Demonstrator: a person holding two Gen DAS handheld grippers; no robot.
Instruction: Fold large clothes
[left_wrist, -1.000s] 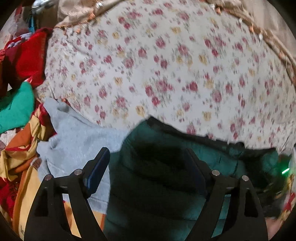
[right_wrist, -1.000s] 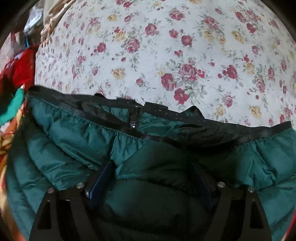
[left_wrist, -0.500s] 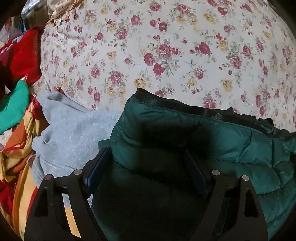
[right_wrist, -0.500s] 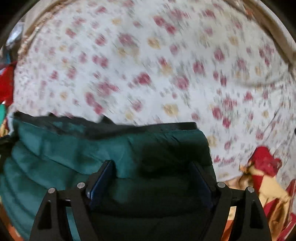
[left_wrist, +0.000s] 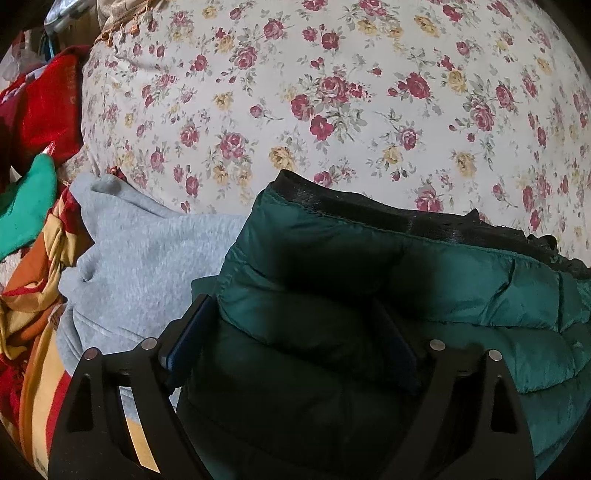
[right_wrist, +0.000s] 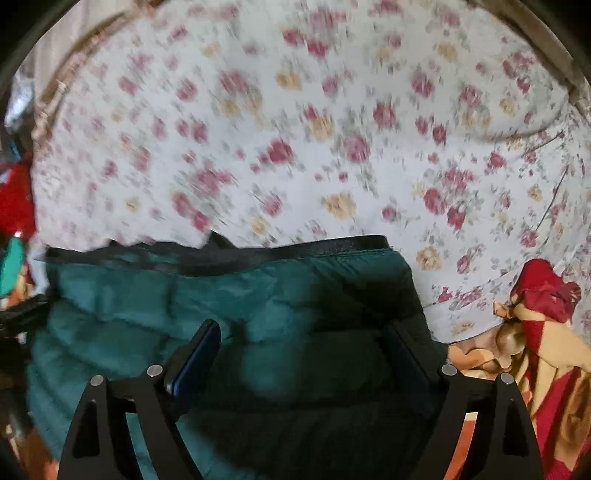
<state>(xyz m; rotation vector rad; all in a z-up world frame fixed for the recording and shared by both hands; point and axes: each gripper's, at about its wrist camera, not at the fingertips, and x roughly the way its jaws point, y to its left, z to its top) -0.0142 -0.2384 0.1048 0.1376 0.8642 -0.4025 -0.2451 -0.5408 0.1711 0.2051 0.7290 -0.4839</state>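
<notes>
A dark green quilted jacket (left_wrist: 443, 280) with a black hem band lies spread across the near side of a flowered bed sheet (left_wrist: 332, 92). My left gripper (left_wrist: 291, 306) is over the jacket's left end. Its jaws are opening, the padded fabric bulges between the fingers, and the pads stand wide and do not pinch it. In the right wrist view, which is blurred, my right gripper (right_wrist: 299, 328) is over the right end of the jacket (right_wrist: 147, 295), near its corner. These jaws are opening too, with fabric between them.
A grey sweatshirt (left_wrist: 147, 258) lies just left of the jacket. Further left are a red garment (left_wrist: 48, 110), a green cloth (left_wrist: 26, 206) and an orange-striped cloth (left_wrist: 37, 295). A red and yellow cloth (right_wrist: 535, 332) is bunched at the jacket's right. The flowered sheet (right_wrist: 295, 129) stretches beyond.
My right gripper has moved right along the jacket, bringing its right corner and the red and yellow cloth into view. The left gripper came down with the left end. Both pairs of fingers stand slightly wider.
</notes>
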